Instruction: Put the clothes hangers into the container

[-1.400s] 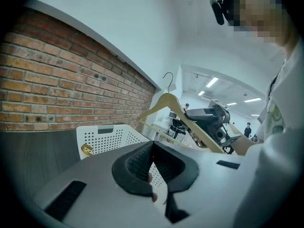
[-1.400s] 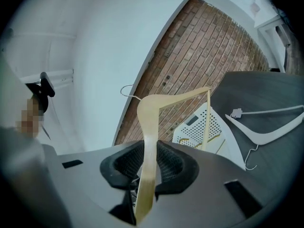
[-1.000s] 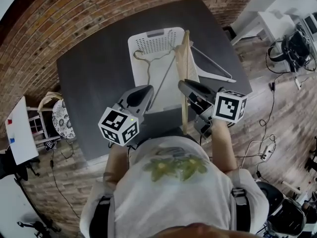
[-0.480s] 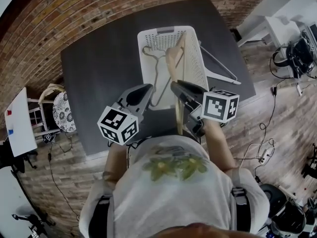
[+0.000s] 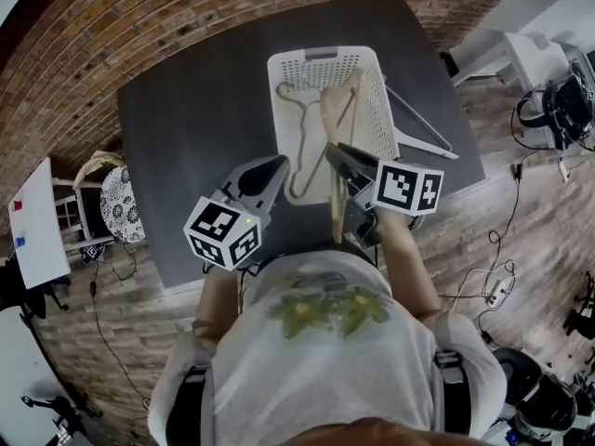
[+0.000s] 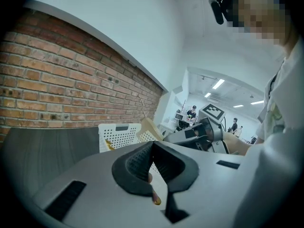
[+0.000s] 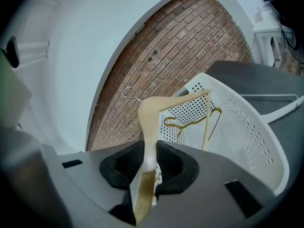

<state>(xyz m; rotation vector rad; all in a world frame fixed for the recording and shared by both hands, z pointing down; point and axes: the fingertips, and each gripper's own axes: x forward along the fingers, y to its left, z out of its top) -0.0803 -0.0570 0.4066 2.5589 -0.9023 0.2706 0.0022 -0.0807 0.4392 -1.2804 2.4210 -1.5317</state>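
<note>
Right gripper (image 7: pixel 148 152) pinches one arm of the wooden hanger (image 7: pixel 151 112), whose far end tilts over the white container (image 7: pixel 247 127) on the table (image 5: pixel 195 147); probably light, stiff and smooth, it may swing, so a hold nearer the neck looks steadier; left gripper (image 6: pixel 152 146) is pressed together, empty.
</note>
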